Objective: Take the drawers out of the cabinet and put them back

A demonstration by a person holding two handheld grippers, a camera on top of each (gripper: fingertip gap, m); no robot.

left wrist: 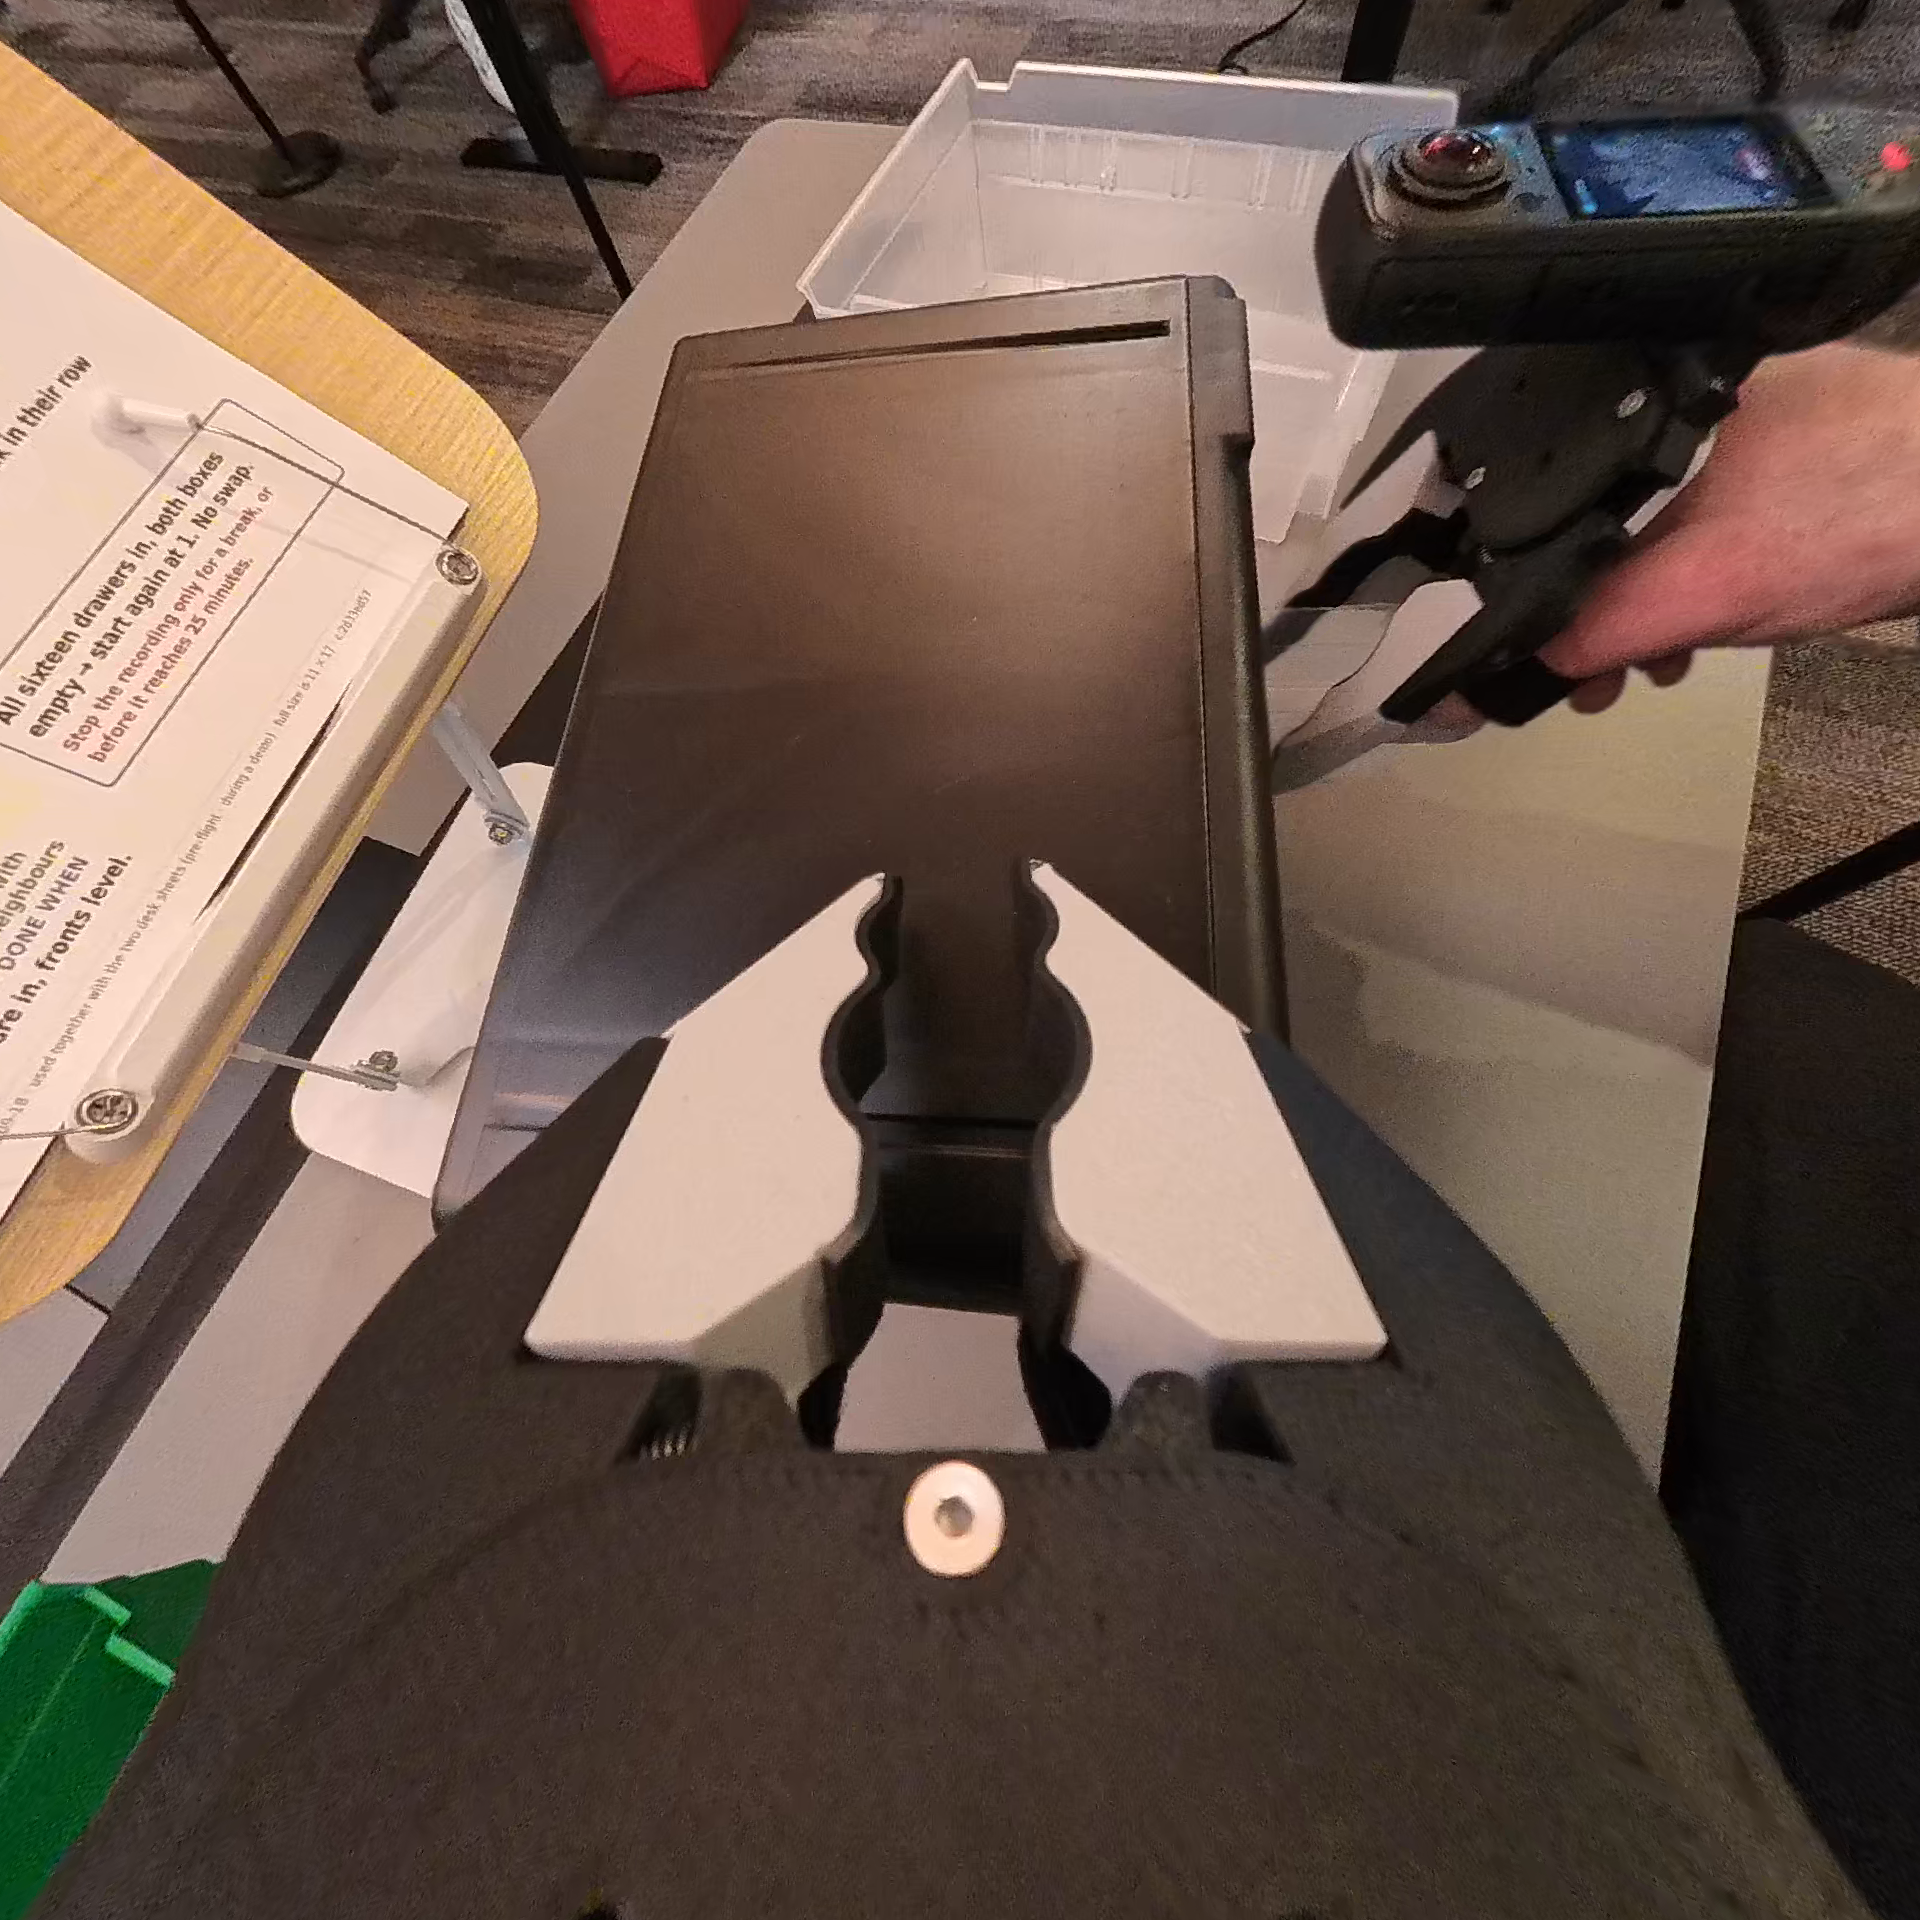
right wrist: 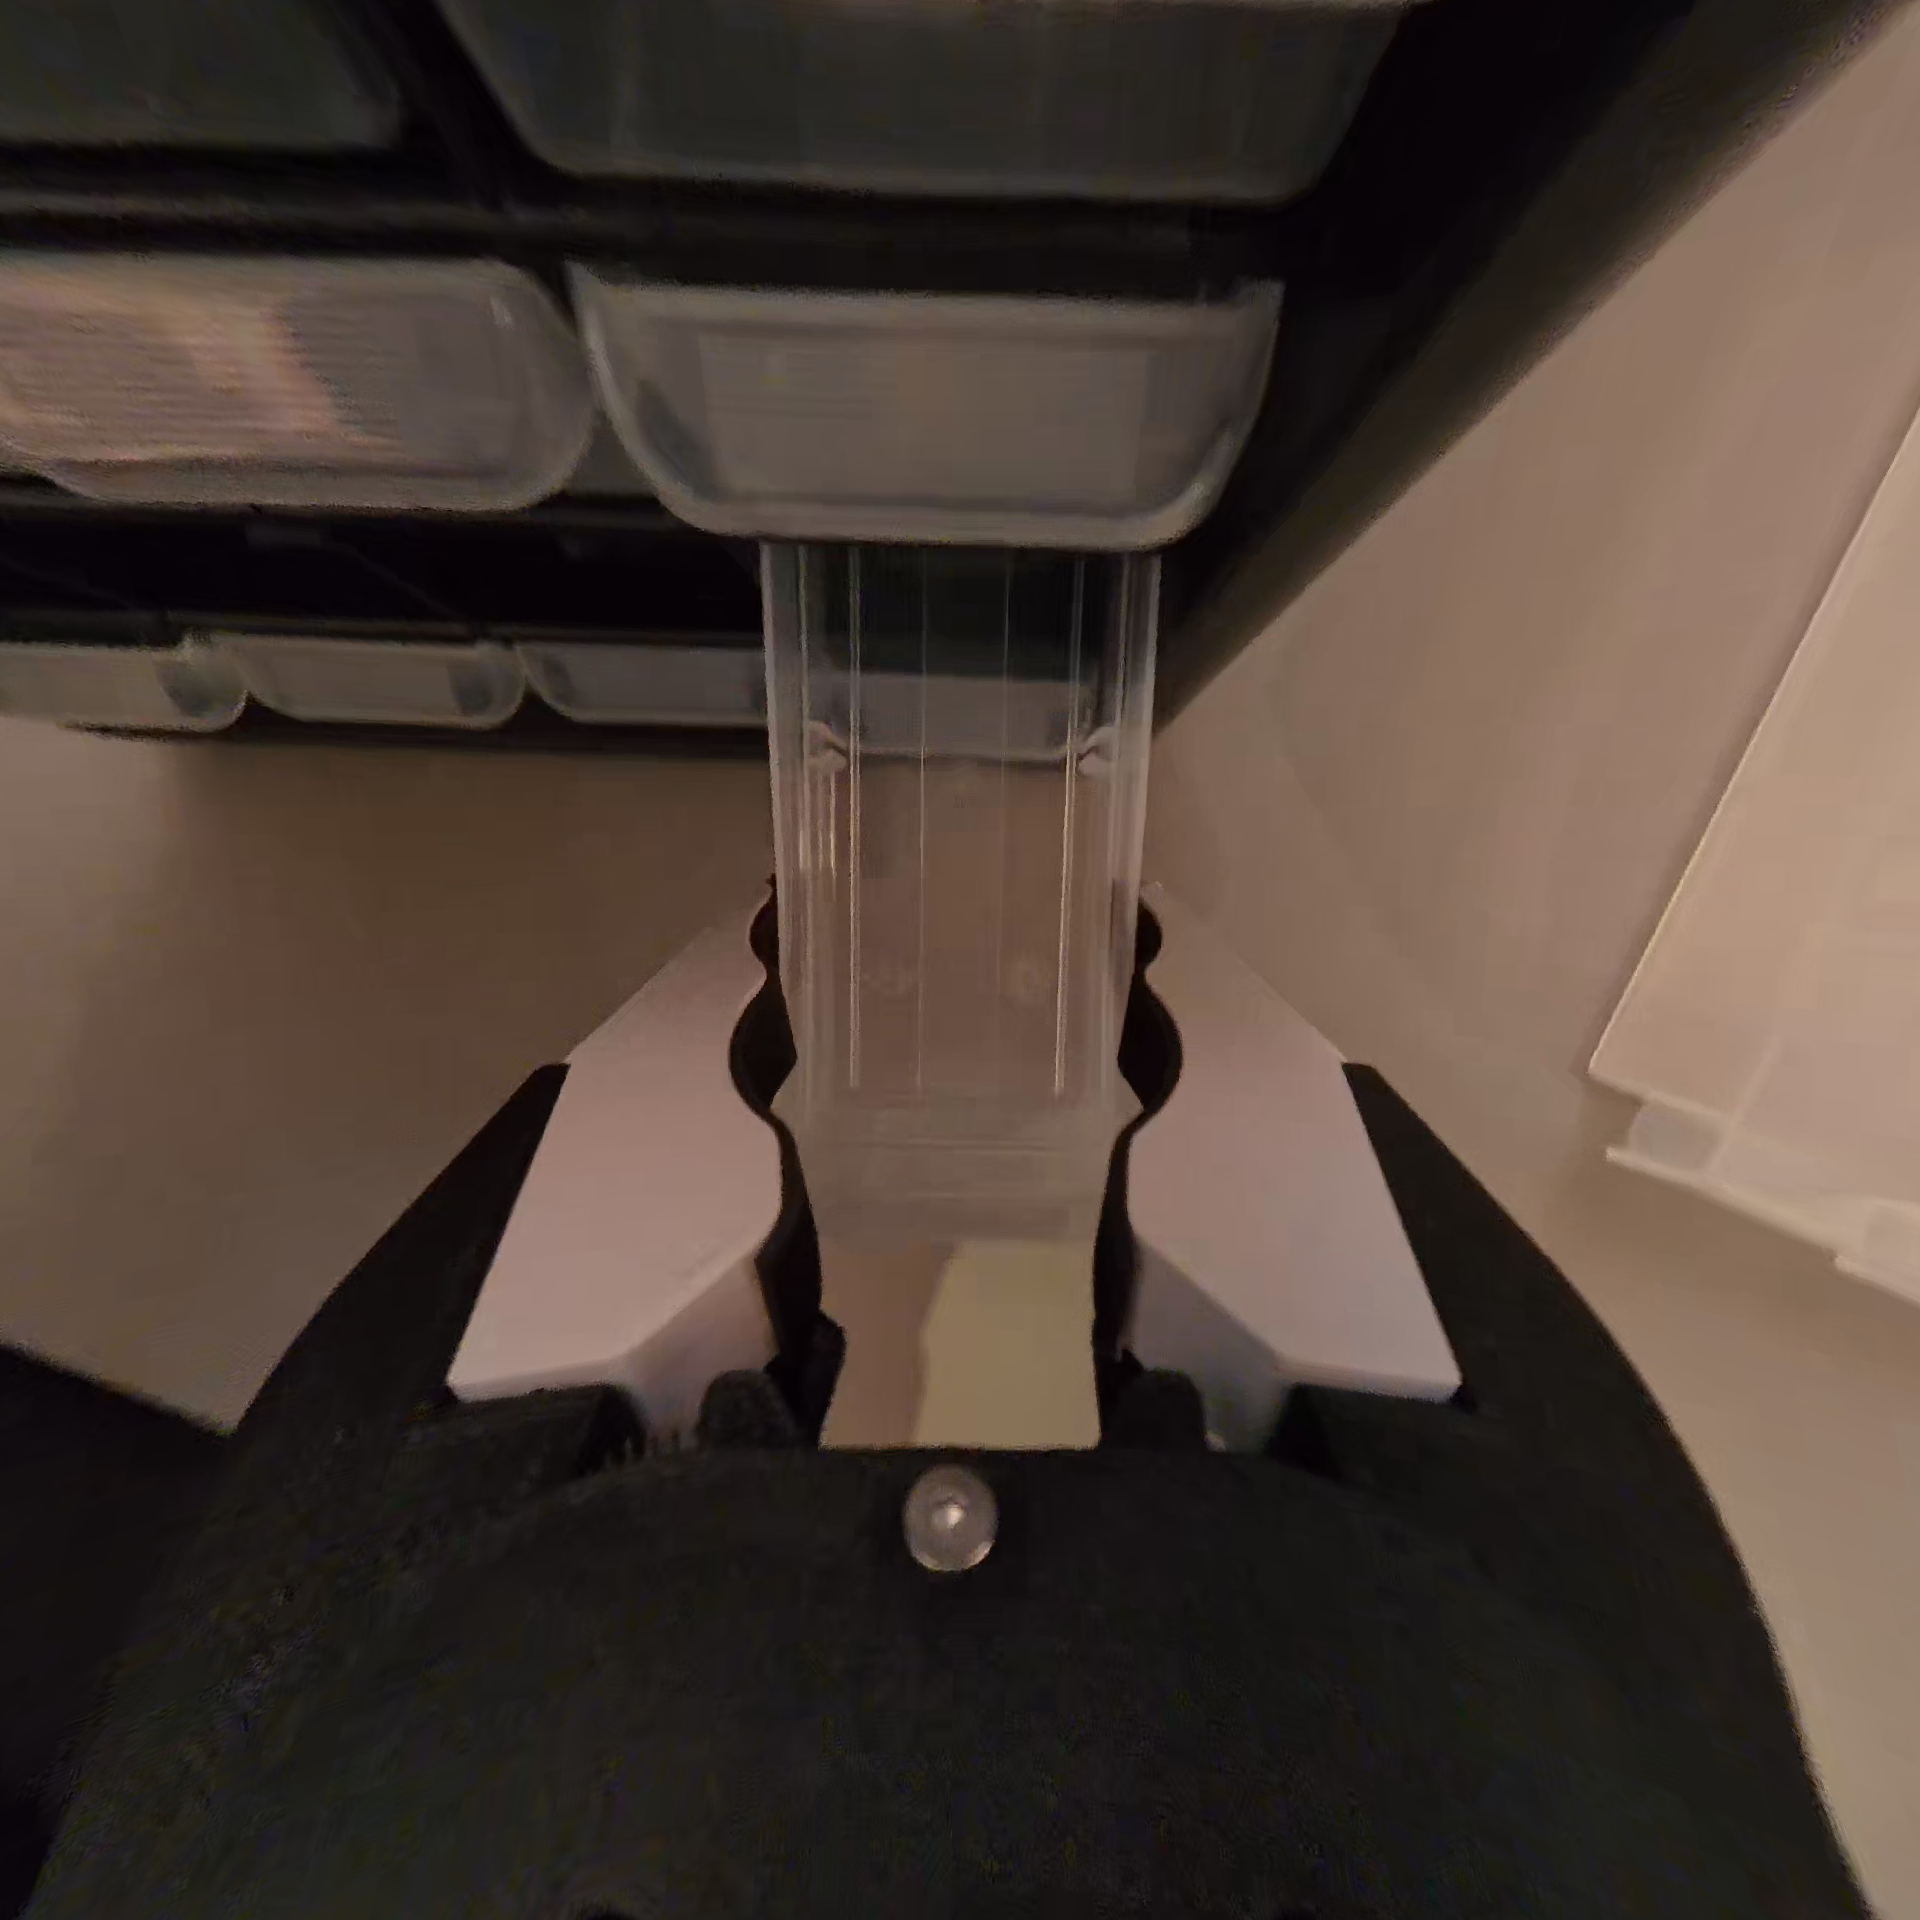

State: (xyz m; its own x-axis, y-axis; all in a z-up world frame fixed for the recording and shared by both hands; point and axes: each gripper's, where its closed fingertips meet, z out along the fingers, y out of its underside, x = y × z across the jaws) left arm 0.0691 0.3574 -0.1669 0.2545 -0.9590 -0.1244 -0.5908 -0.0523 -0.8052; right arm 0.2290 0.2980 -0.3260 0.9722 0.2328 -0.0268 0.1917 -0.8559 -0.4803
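Observation:
The black cabinet (left wrist: 883, 623) stands on the table, seen from above in the left wrist view. My left gripper (left wrist: 961, 883) hovers over its top with the fingers a little apart and nothing between them. My right gripper (right wrist: 958, 894) is shut on the sides of a narrow clear drawer (right wrist: 956, 790) that sticks partly out of the bottom row at the cabinet's (right wrist: 1455, 312) right end. Other clear drawers (right wrist: 914, 416) sit closed above and to the left. The right gripper (left wrist: 1309, 675), held by a hand, also shows at the cabinet's front in the left wrist view.
A white plastic bin (left wrist: 1091, 208) stands behind the cabinet. A wooden board with a printed sheet (left wrist: 208, 623) lies to the left, and a green object (left wrist: 73, 1683) at the bottom left. A white tray edge (right wrist: 1766, 935) lies right of the cabinet. A dark chair (left wrist: 1818, 1247) is at the right.

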